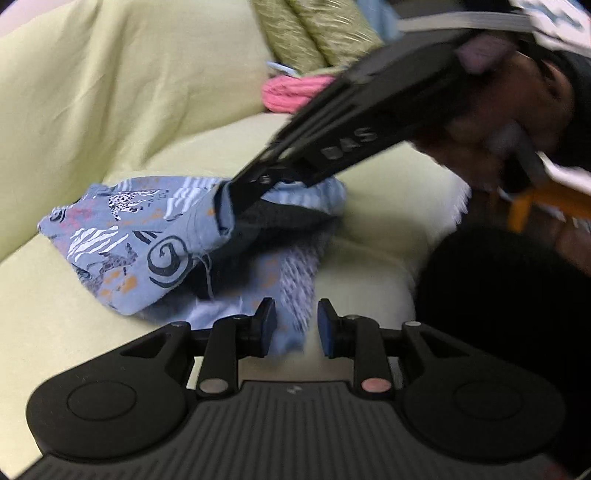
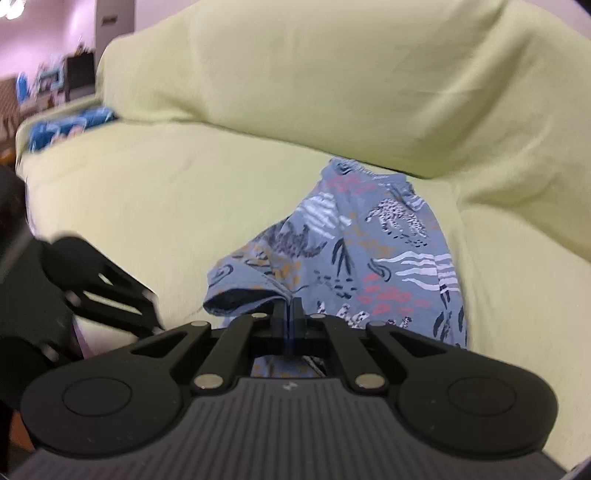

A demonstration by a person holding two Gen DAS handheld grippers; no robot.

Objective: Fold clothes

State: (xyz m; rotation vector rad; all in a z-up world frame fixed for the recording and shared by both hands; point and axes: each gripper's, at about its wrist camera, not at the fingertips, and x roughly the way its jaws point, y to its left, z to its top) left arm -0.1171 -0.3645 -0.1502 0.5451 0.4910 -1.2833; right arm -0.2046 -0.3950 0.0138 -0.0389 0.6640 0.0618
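Nearest, left gripper [image 1: 296, 325]: pads parted, nothing between them, poised just over the near edge of the printed garment [image 1: 122, 236]. Judged ready to take a second hold.

Right gripper [image 2: 287, 314]: pads pinched tight on a hem of the same garment, lifting that edge so the opening beneath gapes dark. Hold at the hem judged chosen to draw the cloth out straight.

Garment itself: thin blue-grey knit, printed with leopards, white stripes, coral and ochre marks and a black spiral; bunched in a soft heap on the sofa seat [image 2: 147, 192], not flat, no finished fold visible.

Seat and back cushion [image 2: 295, 74]: pale yellow-green cover, smooth, lightly creased.

Farther off: pink rolled cloth [image 1: 291, 92] and an olive textured bundle [image 1: 317, 29] at the sofa's end; blue patterned item [image 2: 66, 127] at the other.
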